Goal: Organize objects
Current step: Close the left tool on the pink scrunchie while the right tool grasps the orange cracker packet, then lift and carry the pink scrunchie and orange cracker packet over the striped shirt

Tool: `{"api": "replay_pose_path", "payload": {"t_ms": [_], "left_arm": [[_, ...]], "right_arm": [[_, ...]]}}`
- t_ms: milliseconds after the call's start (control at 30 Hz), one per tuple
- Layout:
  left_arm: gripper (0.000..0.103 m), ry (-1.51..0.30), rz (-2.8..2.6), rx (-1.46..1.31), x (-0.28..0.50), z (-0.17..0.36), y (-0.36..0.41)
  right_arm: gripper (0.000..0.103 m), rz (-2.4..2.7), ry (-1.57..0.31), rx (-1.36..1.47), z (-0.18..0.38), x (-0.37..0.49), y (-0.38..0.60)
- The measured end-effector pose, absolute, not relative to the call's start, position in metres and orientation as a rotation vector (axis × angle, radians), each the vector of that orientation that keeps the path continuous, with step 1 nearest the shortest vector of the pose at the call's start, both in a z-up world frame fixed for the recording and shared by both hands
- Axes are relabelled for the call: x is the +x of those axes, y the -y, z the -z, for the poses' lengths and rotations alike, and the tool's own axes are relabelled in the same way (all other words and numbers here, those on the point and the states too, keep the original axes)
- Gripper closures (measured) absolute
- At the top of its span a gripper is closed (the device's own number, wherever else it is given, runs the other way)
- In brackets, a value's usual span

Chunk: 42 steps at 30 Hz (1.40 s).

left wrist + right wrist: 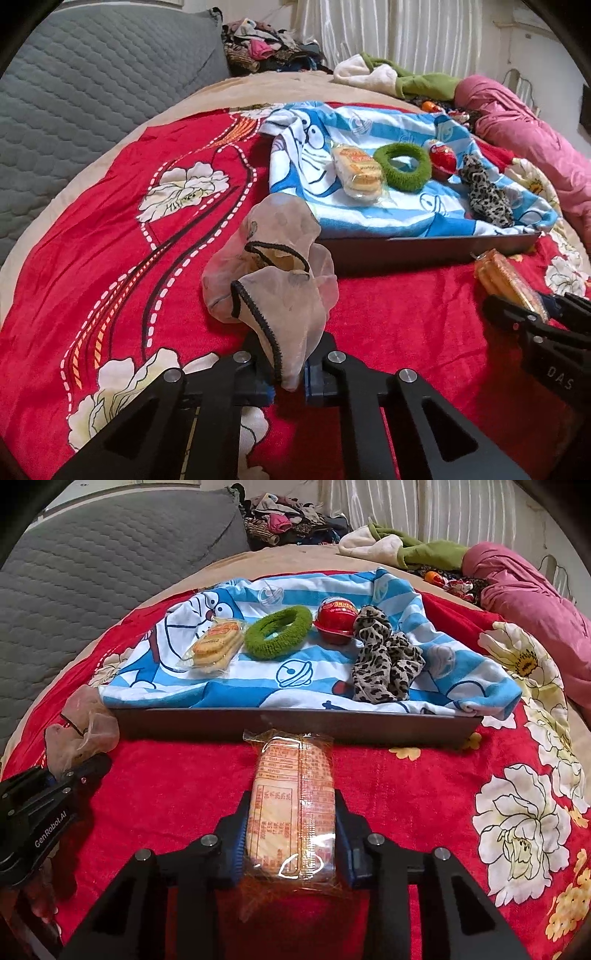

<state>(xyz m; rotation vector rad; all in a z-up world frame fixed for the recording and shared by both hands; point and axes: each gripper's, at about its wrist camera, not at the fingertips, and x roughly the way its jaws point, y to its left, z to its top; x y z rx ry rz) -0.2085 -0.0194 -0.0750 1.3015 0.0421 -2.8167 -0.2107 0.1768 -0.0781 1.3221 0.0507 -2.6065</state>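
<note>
Blue pads on the left gripper (288,384) are squeezed tight on a thin, see-through sock (273,273) with a black edge. The sock sticks up from between the pads and puffs out above them, over the red blanket (110,229). It is just in front of the near left corner of the tray (424,247).

The right gripper (291,849) has its pads pressed on both long sides of a cookie pack (293,805). The jaws are only partly closed because the pack is wide. The pack points away toward the tray wall (295,722), and its far end is very near that wall. I cannot tell if the pack is lifted or lying on the blanket.

The tray sits on the blanket and has a blue and white cartoon towel (332,590) spread in it. On the towel, in a row from left to right, are another cookie pack (216,646), a fuzzy green ring (279,631), a red round cup (336,622) and a spotted scrunchie (384,661). The cup and the scrunchie touch.

Behind the tray lie a green cloth (424,554) and a pink cloth (524,587). A grey quilted cushion (110,554) is far to the left.
</note>
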Motion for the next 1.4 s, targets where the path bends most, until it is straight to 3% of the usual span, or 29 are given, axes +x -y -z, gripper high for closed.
{"api": "replay_pose_path", "payload": {"t_ms": [867, 1400], "left_arm": [[0.095, -0.043, 2.842, 1.253, -0.182, 0.044, 0.009], [0.095, 0.01, 2.881, 1.131, -0.158, -0.01, -0.007]], "right_arm": [[0.064, 2.627, -0.043, 1.311, 0.064, -0.191, -0.187], [0.064, 2.676, -0.012, 1.174, 0.011, -0.166, -0.197]]}}
